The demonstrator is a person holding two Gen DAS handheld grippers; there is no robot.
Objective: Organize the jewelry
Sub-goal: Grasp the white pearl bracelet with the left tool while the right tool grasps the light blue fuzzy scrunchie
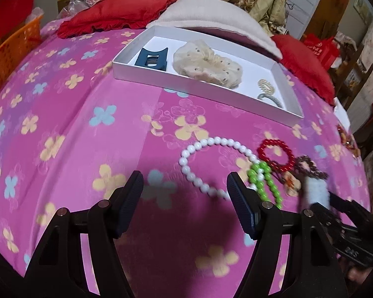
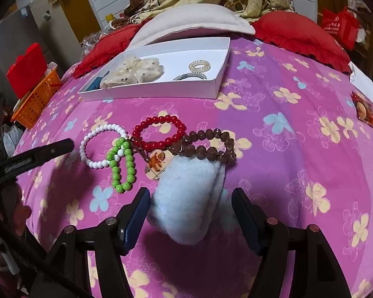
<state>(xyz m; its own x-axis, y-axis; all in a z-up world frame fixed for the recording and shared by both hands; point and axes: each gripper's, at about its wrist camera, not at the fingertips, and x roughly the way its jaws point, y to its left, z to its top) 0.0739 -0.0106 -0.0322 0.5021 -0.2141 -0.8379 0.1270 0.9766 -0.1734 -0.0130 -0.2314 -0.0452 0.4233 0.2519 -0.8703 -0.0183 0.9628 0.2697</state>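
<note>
The white box (image 2: 216, 88) near the pillow end of the bed (image 2: 298, 164) already holds a cream scrunchie (image 2: 134, 70), a blue clip (image 1: 151, 58) and two hair ties. Left on the bed's middle: white bracelet (image 2: 97, 146), green bracelet (image 2: 123, 167), red bracelet (image 2: 159, 131), brown bracelet (image 2: 206, 146) and a fluffy blue piece (image 2: 186, 198). Left claw (image 1: 184, 193) is spread, empty. Right claw (image 2: 190, 213) is spread around the fluffy piece, not pinching.

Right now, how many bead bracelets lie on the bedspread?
4, clustered before the box: white bracelet leftmost, green bracelet overlapping it, red bracelet centre, brown bracelet rightmost.
</note>
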